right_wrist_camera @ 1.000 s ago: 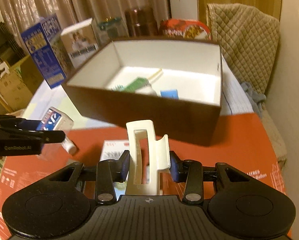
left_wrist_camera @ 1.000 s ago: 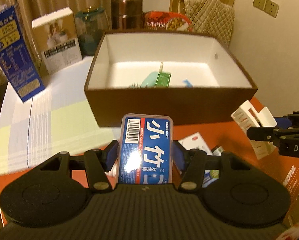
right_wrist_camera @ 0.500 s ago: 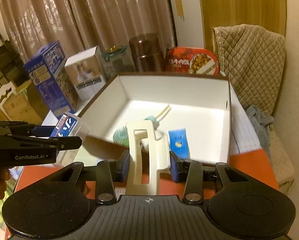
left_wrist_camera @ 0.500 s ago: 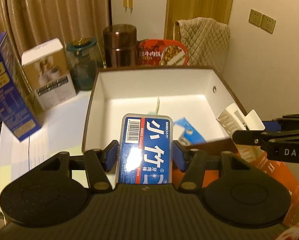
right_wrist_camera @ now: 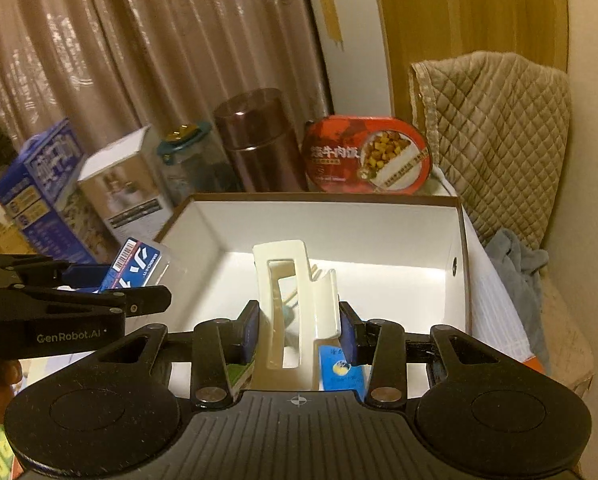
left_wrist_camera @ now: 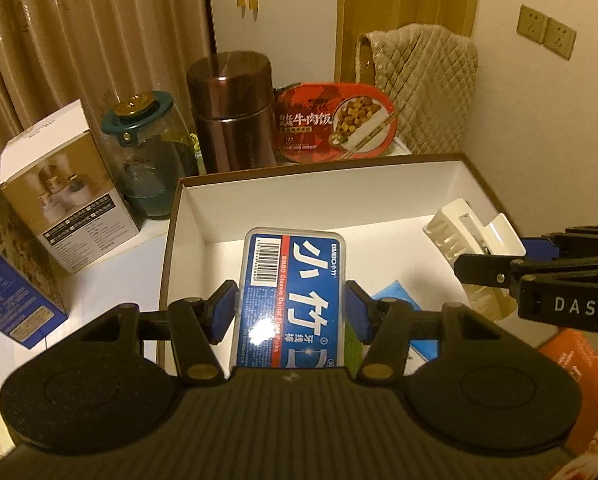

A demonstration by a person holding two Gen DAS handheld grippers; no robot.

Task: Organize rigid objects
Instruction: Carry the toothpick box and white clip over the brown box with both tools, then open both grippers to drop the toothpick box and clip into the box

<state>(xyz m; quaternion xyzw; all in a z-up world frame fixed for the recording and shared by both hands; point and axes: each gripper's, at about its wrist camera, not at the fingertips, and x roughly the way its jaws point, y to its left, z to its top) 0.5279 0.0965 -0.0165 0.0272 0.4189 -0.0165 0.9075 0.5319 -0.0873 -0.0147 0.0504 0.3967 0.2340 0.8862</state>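
My left gripper (left_wrist_camera: pixel 291 308) is shut on a blue dental floss pick box (left_wrist_camera: pixel 293 296) and holds it over the left part of the brown box with white inside (left_wrist_camera: pixel 339 196). My right gripper (right_wrist_camera: pixel 299 330) is shut on a white hair claw clip (right_wrist_camera: pixel 295 300) and holds it over the same box (right_wrist_camera: pixel 379 232). The clip also shows at the right in the left wrist view (left_wrist_camera: pixel 471 240), and the floss box at the left in the right wrist view (right_wrist_camera: pixel 133 264). A blue packet (right_wrist_camera: pixel 339 372) and a green item (left_wrist_camera: pixel 353 336) lie inside the box.
Behind the box stand a brown canister (left_wrist_camera: pixel 231 112), a red meal tray (left_wrist_camera: pixel 335 120), a glass jar (left_wrist_camera: pixel 151 160), a white carton (left_wrist_camera: pixel 63 192) and a blue carton (left_wrist_camera: pixel 3 280). A quilted chair back (right_wrist_camera: pixel 491 128) is at the right. An orange surface (left_wrist_camera: pixel 579 380) lies below right.
Both grippers have risen and moved forward with their objects, from in front of the box's near wall to above its inside. Both stay shut.
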